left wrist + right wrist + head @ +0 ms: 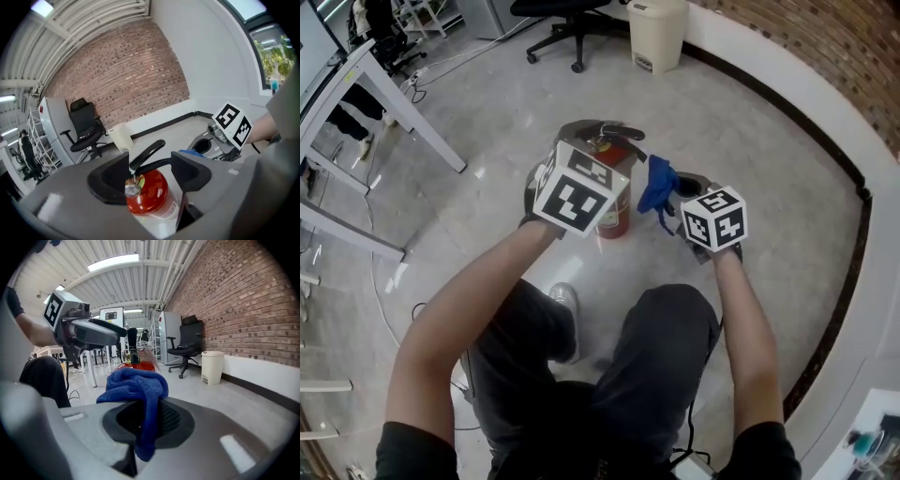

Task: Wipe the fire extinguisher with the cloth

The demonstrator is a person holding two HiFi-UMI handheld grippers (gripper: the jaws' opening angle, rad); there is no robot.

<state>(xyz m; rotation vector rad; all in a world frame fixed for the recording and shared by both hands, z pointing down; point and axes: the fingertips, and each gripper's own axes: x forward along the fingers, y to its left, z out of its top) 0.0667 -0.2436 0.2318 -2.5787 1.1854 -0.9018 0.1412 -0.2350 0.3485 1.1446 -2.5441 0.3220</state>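
The red fire extinguisher (616, 214) stands upright on the pale floor in front of the person's knees. My left gripper (586, 150) hovers over its top with jaws spread wide. In the left gripper view the extinguisher's red dome (149, 194) and black lever (147, 151) show between the jaws of the left gripper (150, 176), and neither pad presses on them. My right gripper (682, 190), just right of the extinguisher, is shut on a bunched blue cloth (657, 187). In the right gripper view the cloth (138, 385) hangs over the right gripper (147, 420), with the extinguisher (138, 363) behind it.
A black office chair (572, 23) and a cream bin (658, 33) stand at the far side. White desk legs (403, 103) run along the left. A curved white wall base (825, 131) under brick bounds the right. The person's shoe (565, 305) rests near the extinguisher.
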